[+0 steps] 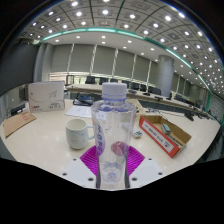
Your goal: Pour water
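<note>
Clamped upright between the magenta fingers (pixel 97 158) of the gripper (pixel 113 160), a clear water bottle (pixel 113 130) with cap on, raised off the table (pixel 40 140), white mug (pixel 78 133) just beyond at left, apparently awaiting the pour.

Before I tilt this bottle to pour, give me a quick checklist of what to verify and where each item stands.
1. Grip: the jaws sit at either side of the clear plastic water bottle with the pale lavender cap; whether both pink pads press it: cannot tell.
2. Cap: on the bottle, so pouring is blocked: not ok.
3. Bottle upright: ok.
4. Target: the white ceramic mug stands upright on the pale desk, just beside the bottle: ok.
5. Mug empty: cannot tell.
6. Spill hazards: an orange and white cardboard box lies close on the other side: not ok.
</note>
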Action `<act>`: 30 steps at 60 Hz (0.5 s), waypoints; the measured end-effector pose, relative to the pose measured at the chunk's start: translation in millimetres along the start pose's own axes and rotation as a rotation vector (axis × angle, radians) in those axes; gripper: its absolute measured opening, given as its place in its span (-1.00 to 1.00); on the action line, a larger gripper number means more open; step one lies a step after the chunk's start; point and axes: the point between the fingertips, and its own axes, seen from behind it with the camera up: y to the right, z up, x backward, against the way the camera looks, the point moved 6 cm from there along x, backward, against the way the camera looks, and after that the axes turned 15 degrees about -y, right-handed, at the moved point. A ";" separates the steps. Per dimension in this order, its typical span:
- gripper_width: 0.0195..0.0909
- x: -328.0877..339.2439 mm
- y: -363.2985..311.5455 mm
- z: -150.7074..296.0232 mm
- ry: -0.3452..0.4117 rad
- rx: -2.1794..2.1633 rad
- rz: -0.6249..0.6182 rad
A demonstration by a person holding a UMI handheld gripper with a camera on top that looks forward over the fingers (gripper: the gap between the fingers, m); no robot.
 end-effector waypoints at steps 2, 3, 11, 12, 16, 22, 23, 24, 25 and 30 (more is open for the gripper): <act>-0.64 2.4 3.3 6.9 0.005 0.014 -0.018; -0.64 3.3 5.2 10.9 0.007 0.021 -0.027; -0.65 0.8 28.0 48.7 0.018 0.176 -0.150; -0.65 -0.1 31.2 53.4 0.018 0.200 -0.170; -0.65 -1.3 46.0 77.4 0.024 0.305 -0.257; -0.65 -9.7 53.5 112.9 0.044 0.484 -0.403; -0.64 -10.2 54.1 118.0 0.047 0.519 -0.426; -0.65 -11.7 54.7 123.3 0.050 0.554 -0.451; -0.64 -13.3 55.1 128.4 0.053 0.592 -0.478; -0.65 -21.6 52.2 148.5 0.078 0.779 -0.584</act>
